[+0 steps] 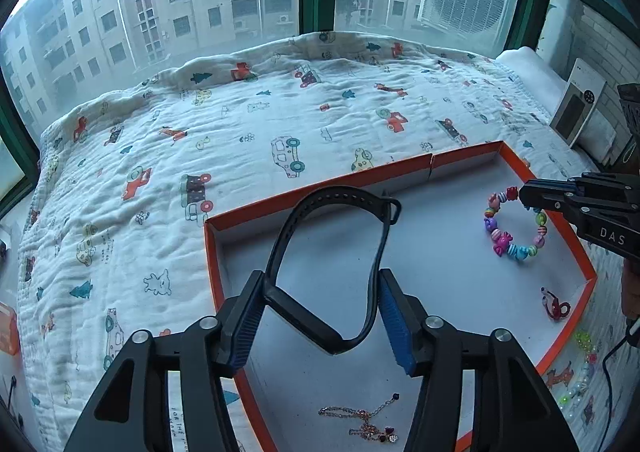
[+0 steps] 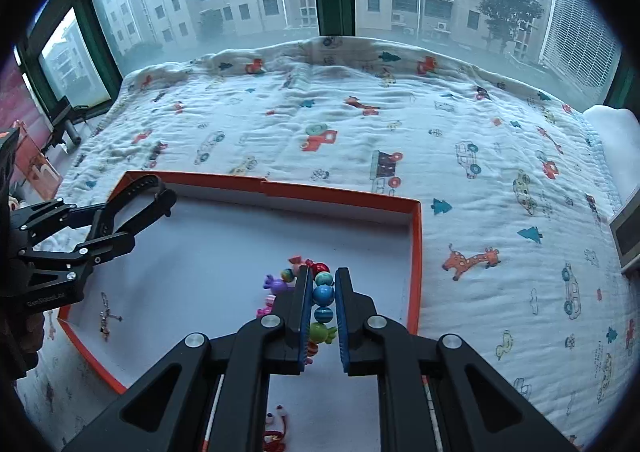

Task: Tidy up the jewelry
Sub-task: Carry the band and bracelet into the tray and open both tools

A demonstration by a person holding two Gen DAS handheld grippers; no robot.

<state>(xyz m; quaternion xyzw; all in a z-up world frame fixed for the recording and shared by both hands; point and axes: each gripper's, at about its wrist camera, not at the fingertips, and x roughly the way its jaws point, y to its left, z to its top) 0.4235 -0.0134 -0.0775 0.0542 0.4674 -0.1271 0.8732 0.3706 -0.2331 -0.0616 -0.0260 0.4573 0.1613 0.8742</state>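
Note:
My left gripper [image 1: 322, 292] is shut on a black watch strap [image 1: 332, 252], held looped above the orange-rimmed box [image 1: 320, 204]; it also shows in the right wrist view [image 2: 132, 208]. My right gripper [image 2: 322, 276] is shut on a colourful bead bracelet [image 2: 323, 296], which hangs over the box's white floor and also shows in the left wrist view [image 1: 514, 226]. A thin gold chain necklace [image 1: 360, 422] lies in the box near me. A red trinket [image 1: 554, 304] lies in its right corner.
The box rests on a white quilt printed with cars and trees [image 1: 200, 124], in front of a large window. A pale bead strand [image 1: 580, 372] lies on the quilt outside the box at right. A white carton [image 1: 578, 108] leans at far right.

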